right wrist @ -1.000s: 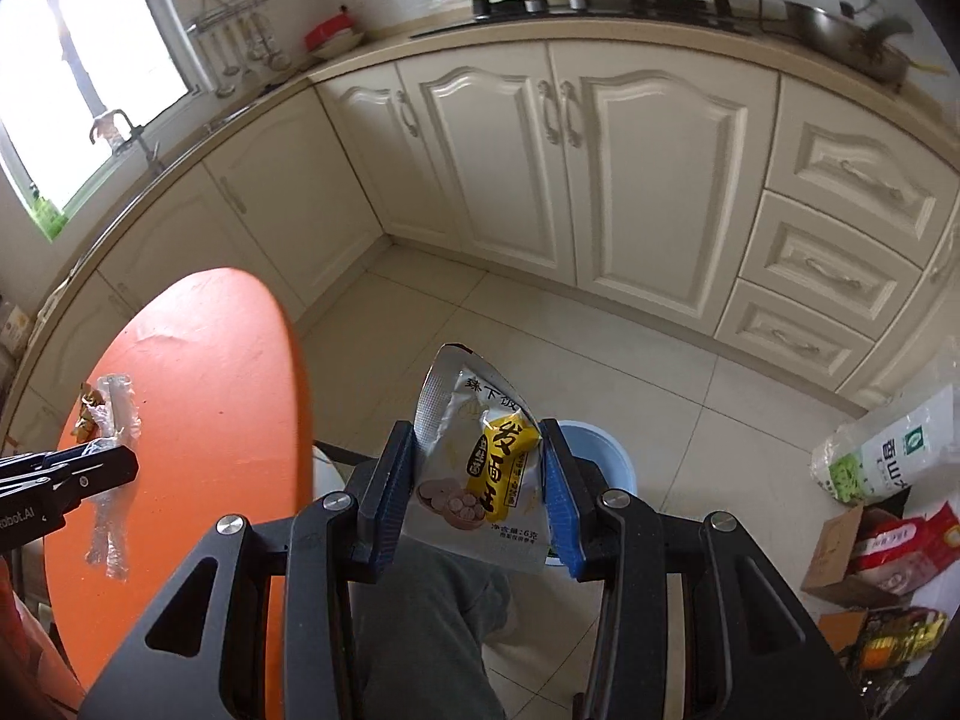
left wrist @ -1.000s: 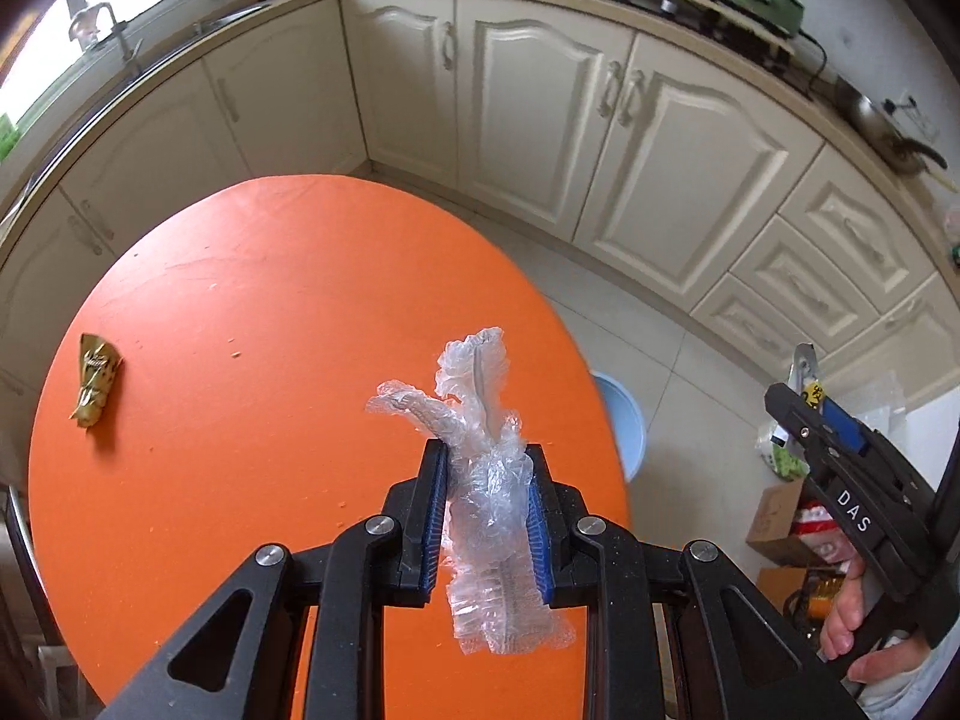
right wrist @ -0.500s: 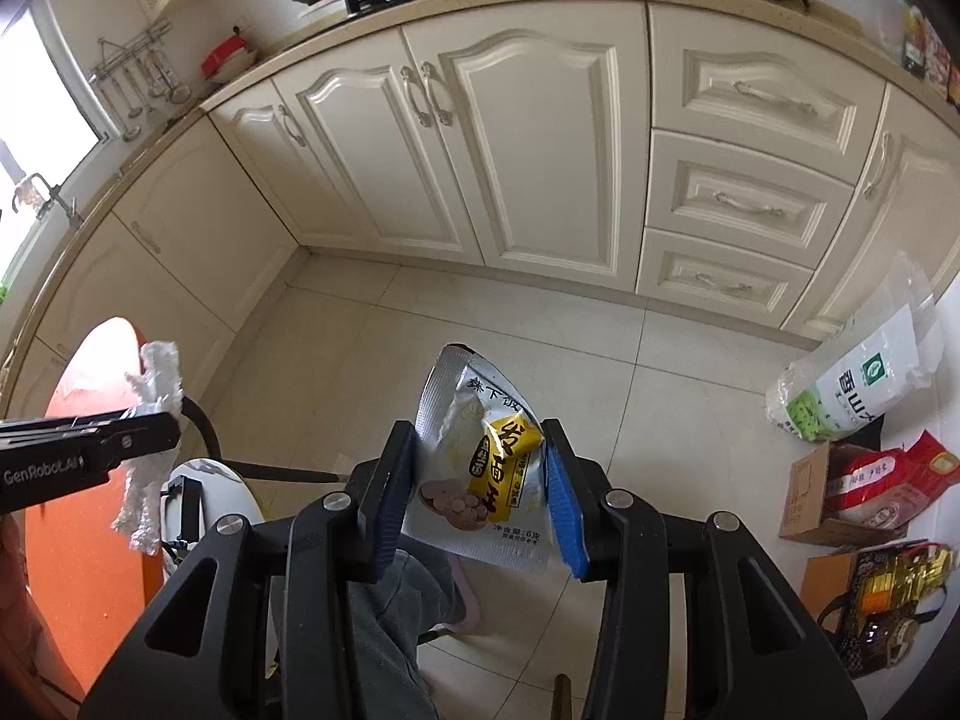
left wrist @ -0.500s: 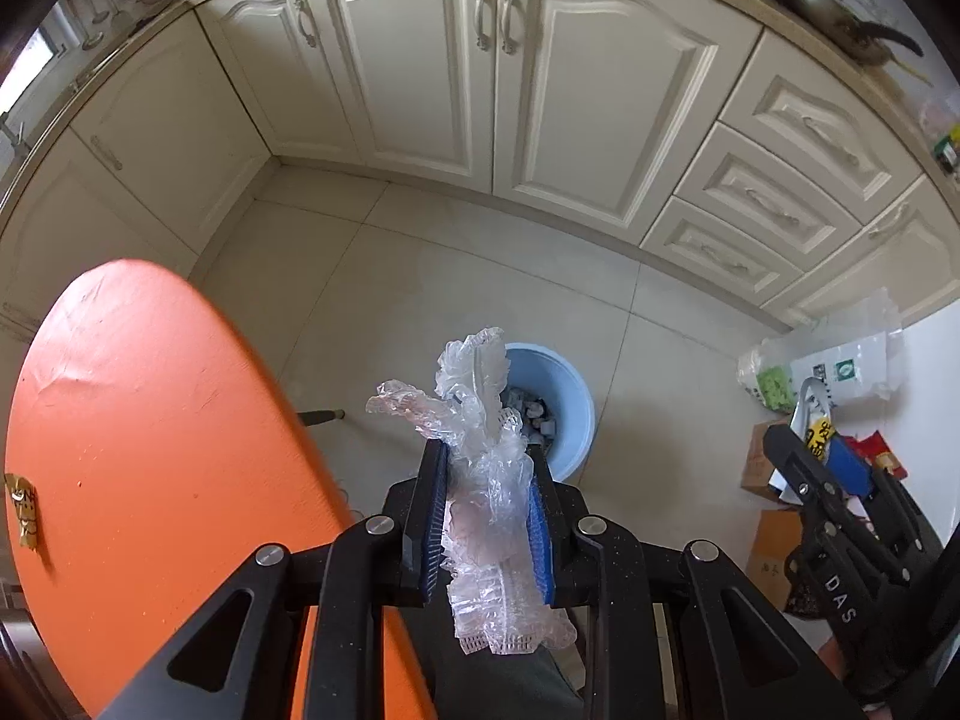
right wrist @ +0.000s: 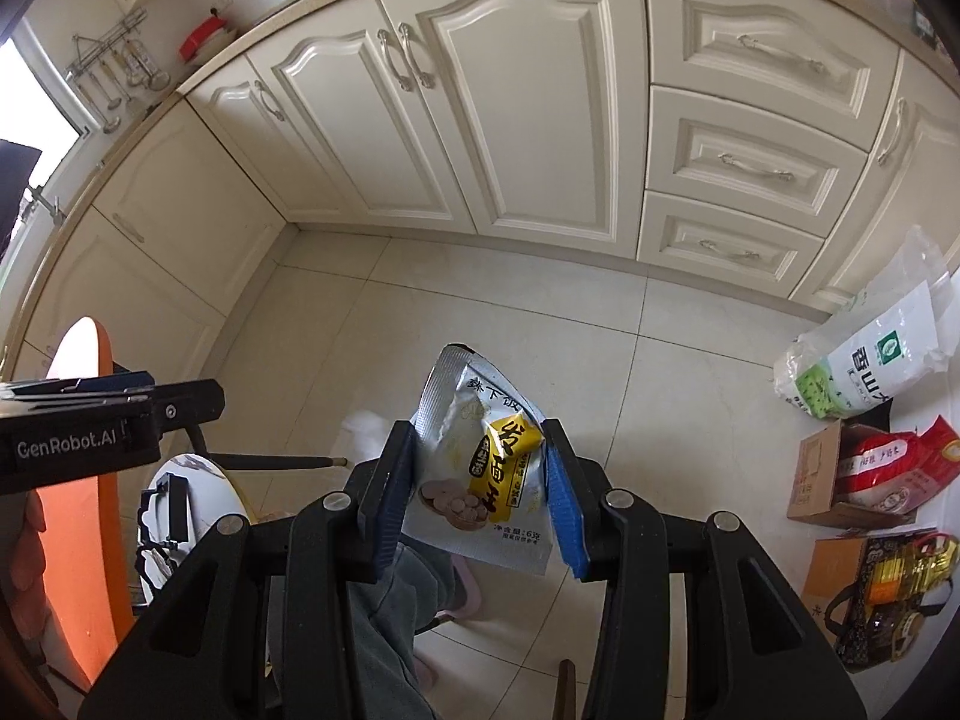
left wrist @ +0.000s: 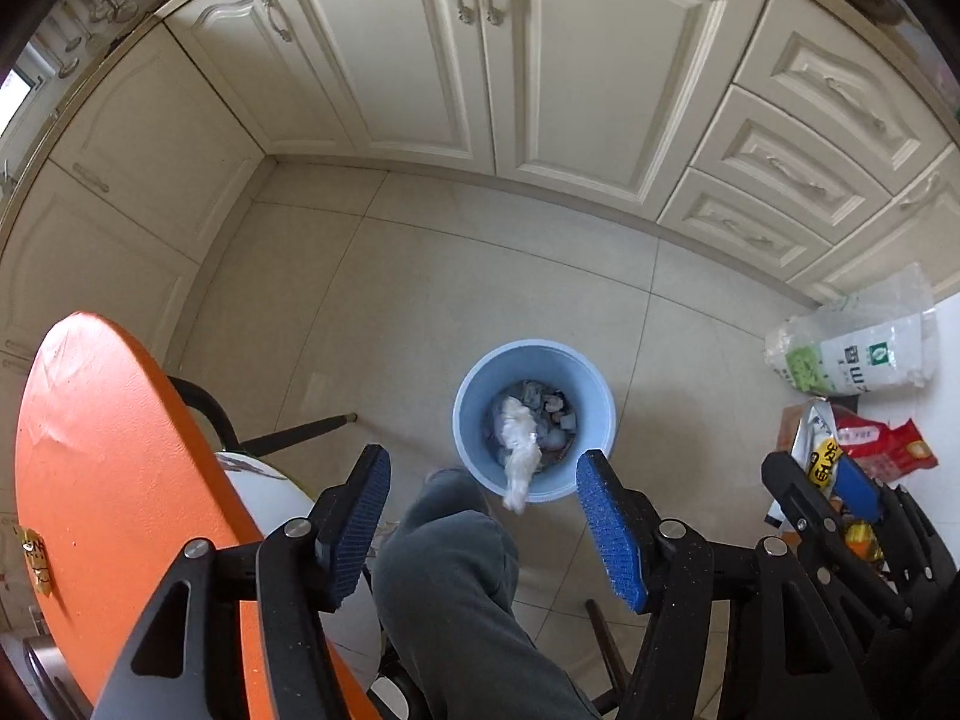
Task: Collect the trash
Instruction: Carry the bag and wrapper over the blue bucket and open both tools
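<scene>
My left gripper (left wrist: pixel 483 525) is open and empty above the floor. Below it stands a blue trash bin (left wrist: pixel 591 384) with trash inside. A crumpled clear plastic wrap (left wrist: pixel 519 456) is falling at the bin's near rim, partly over its edge. My right gripper (right wrist: pixel 480 480) is shut on a silver and yellow snack packet (right wrist: pixel 492 468); it also shows at the right edge of the left wrist view (left wrist: pixel 819 450). A small yellow wrapper (left wrist: pixel 33 558) lies on the orange table (left wrist: pixel 108 480) at its far left edge.
Cream kitchen cabinets (left wrist: pixel 480 60) run along the back. A rice bag (left wrist: pixel 858 348), red packets and cardboard boxes (right wrist: pixel 852 474) sit on the floor at right. A white chair (left wrist: pixel 270 492) and the person's leg (left wrist: pixel 456 588) lie beside the table.
My left gripper swung off the table to above the bin and opened, letting the plastic wrap go; it now drops into the bin. The right gripper still holds the packet.
</scene>
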`<state>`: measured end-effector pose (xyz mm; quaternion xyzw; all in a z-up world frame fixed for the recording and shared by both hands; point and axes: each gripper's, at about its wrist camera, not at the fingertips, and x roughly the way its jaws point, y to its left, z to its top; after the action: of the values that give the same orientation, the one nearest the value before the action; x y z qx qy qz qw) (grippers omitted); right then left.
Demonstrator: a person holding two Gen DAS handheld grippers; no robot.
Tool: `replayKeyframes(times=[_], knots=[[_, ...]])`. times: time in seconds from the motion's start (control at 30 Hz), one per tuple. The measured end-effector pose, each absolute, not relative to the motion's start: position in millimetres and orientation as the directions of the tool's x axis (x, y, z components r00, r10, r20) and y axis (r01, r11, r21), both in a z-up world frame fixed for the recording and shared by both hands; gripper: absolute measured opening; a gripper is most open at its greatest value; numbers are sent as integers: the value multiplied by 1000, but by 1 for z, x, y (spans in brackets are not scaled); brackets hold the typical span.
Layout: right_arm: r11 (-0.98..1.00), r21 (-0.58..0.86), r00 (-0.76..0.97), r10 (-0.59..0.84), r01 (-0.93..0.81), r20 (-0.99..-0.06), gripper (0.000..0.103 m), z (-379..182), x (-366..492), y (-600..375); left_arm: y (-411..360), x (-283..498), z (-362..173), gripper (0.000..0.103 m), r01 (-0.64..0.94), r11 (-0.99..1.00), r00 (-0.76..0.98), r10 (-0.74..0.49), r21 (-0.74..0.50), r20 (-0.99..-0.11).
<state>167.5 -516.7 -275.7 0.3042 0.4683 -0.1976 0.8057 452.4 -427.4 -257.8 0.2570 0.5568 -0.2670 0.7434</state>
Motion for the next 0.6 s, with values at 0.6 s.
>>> replayKeyframes(times=[0.6], knots=[[711, 403, 550, 27, 576, -834, 84, -260, 202, -515, -388, 461, -243, 61, 612, 790, 240, -133, 44, -962]])
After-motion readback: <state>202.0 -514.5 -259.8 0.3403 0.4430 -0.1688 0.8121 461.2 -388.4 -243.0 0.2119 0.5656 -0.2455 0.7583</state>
